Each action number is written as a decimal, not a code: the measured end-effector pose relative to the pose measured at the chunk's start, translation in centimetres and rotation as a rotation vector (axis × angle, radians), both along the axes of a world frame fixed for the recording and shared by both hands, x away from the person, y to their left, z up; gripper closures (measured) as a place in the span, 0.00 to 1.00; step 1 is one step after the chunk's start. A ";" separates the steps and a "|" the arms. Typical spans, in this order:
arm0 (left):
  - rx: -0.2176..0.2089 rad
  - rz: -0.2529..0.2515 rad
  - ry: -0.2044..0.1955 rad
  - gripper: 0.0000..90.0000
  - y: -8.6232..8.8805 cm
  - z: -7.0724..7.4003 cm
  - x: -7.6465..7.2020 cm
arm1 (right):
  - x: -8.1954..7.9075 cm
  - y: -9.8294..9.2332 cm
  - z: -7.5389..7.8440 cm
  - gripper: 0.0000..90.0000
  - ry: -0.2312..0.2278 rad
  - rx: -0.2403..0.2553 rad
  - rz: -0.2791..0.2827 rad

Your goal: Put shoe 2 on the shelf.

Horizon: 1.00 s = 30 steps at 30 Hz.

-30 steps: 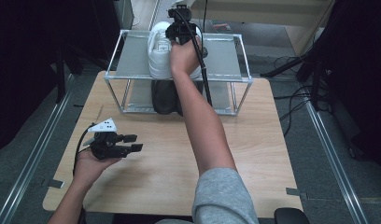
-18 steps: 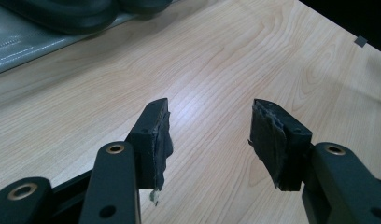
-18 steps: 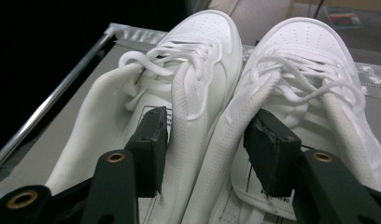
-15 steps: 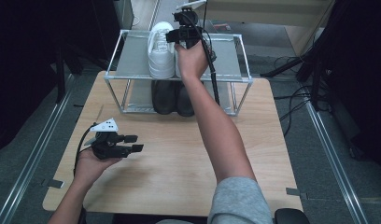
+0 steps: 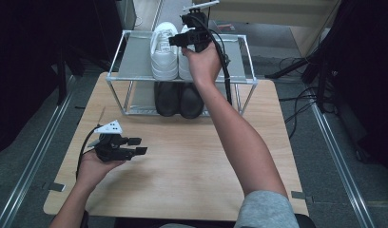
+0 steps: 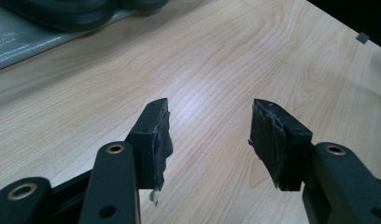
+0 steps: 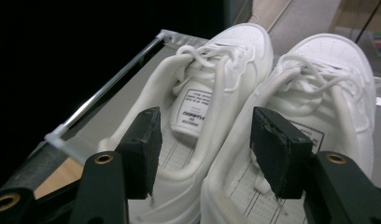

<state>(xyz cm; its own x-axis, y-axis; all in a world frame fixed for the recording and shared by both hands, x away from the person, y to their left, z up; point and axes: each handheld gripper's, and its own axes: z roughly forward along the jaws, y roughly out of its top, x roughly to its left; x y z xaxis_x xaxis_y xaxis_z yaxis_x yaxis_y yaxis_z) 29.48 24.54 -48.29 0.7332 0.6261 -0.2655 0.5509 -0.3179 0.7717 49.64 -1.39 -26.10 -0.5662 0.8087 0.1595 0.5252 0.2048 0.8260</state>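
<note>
My right gripper (image 5: 179, 40) hangs released over the top shelf of the shoe rack (image 5: 135, 57), jaws spread with nothing between them. In the right gripper view the gap between the jaws frames the near sides of the two white sneakers (image 7: 254, 116): the left jaw sits by the open collar of the shoe at 10 o'clock, the right jaw over the heel side of the shoe at 2 o'clock. I can't tell whether either pad touches the leather; they look just above it.

Outward from there, the white pair stands side by side on the top shelf, toes pointing to 12 o'clock, laces tied. Directly below, on the lower shelf, a pair of black shoes (image 5: 179, 99) sits, toes toward 6 o'clock. The rack stands at the 12 o'clock end of the table (image 5: 192, 161).

My left gripper (image 5: 137, 146) rests in my left hand at about 8 o'clock on the table, well apart from the rack, also released, holding nothing; its own view looks along bare wood.

My judgement: both pairs are shelved, so the placing looks essentially finished. What is left is drawing the right gripper clear, and perhaps a small squaring of the white pair.
</note>
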 end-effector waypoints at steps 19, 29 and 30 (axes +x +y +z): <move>0.008 -0.022 0.031 0.51 -0.8 -0.1 0.9 | -5.2 -3.5 -1.2 0.44 -0.046 0.022 0.176; 0.009 -0.035 0.036 0.48 -1.4 -0.4 1.6 | -7.2 -5.4 -3.7 0.39 -0.055 0.028 0.214; 0.015 -0.034 0.034 0.48 -1.5 -0.4 1.6 | -7.4 -5.6 -4.0 0.39 -0.061 0.025 0.218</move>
